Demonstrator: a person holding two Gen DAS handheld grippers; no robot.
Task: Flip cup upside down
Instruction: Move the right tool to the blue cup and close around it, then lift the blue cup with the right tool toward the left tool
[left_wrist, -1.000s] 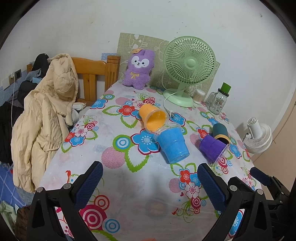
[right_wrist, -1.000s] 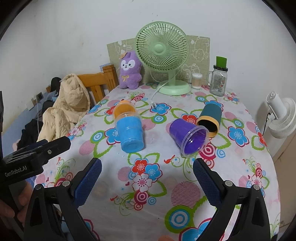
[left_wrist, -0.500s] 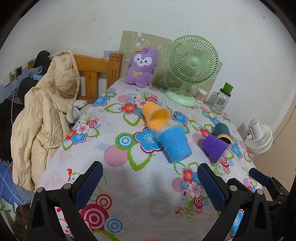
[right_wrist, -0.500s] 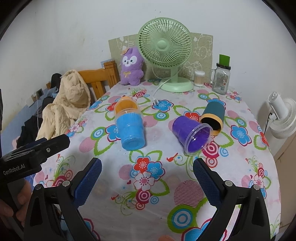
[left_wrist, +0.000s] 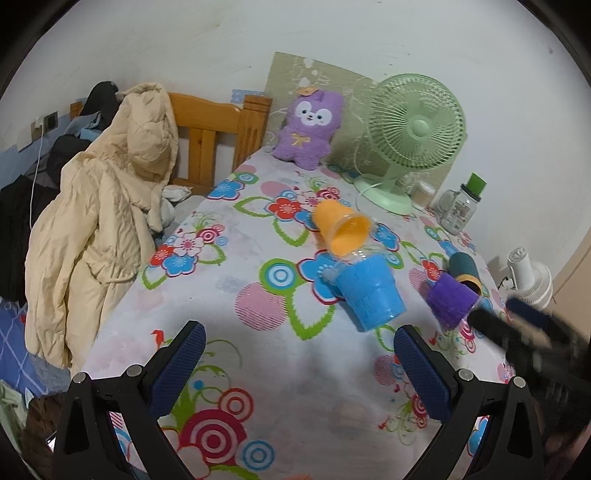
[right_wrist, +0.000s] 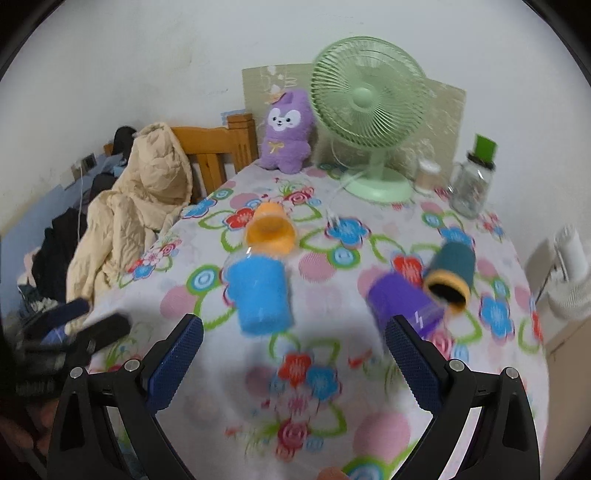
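Showing both the left tongs (left_wrist: 299, 365) and right tongs (right_wrist: 293, 360) spread and empty above the desk (left_wrist: 229, 295); ahead, the blue cup (right_wrist: 260, 295) lies on its side against an orange cup (right_wrist: 271, 230). Probably light, thin, slippery plastic, best pinched mid-wall.

Tablecloth (left_wrist: 258, 295) white, loud flower and bullseye print in red, blue, pink, green. Cups: orange cup (left_wrist: 341, 227), blue cup (left_wrist: 369, 291), purple cup (left_wrist: 452, 301), teal cup with yellow rim (right_wrist: 450, 275). Fan (left_wrist: 415, 129) mint green. Plush bunny (left_wrist: 310, 133) purple, white face. Coat (left_wrist: 103, 218) cream. Gripper pads (left_wrist: 177, 373) navy.
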